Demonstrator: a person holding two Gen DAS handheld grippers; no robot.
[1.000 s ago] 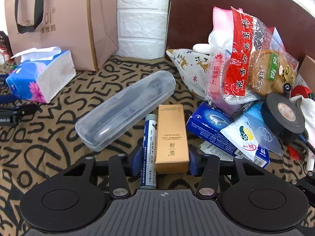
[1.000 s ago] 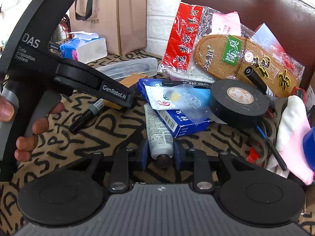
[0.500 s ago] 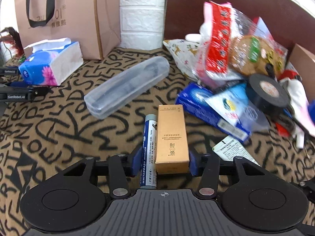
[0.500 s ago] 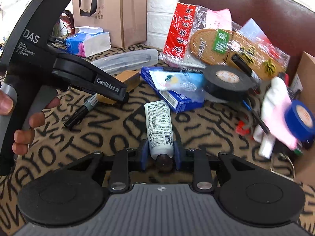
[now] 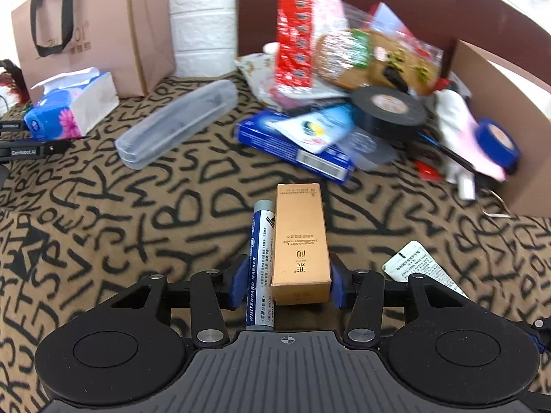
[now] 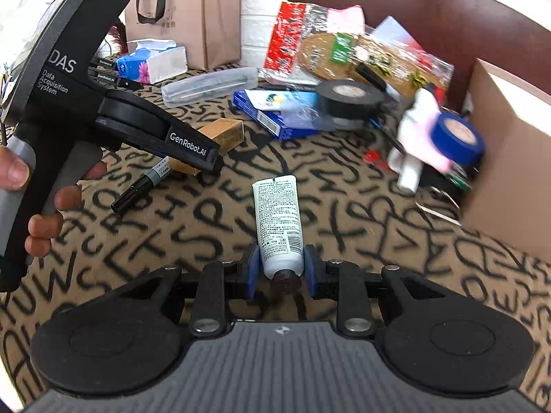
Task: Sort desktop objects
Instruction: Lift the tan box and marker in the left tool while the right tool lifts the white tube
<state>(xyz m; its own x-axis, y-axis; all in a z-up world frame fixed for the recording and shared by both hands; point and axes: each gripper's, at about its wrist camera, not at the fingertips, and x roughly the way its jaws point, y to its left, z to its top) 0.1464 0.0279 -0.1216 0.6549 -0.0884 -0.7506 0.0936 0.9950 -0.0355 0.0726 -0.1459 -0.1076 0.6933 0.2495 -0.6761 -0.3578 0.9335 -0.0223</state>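
My left gripper [image 5: 286, 284] is shut on a tan carton [image 5: 300, 241] and a blue whiteboard marker [image 5: 260, 268], held side by side above the patterned cloth. My right gripper [image 6: 280, 268] is shut on a white tube [image 6: 278, 222] with its dark cap toward me. In the right wrist view the left gripper's black body [image 6: 113, 117] fills the left side, with the carton [image 6: 213, 137] and marker tip [image 6: 137, 189] sticking out below it.
A pile lies at the back: blue box [image 5: 292, 144], black tape roll [image 5: 389, 108], blue tape roll [image 5: 496, 141], snack bags [image 5: 344, 55]. A clear case [image 5: 179, 124], tissue pack [image 5: 69, 106] and paper bag [image 5: 89, 27] sit left. A cardboard box [image 6: 509, 158] stands right.
Both grippers have pulled back from the pile and turned toward the right, each keeping its load. The cardboard box and blue tape roll have come into view.
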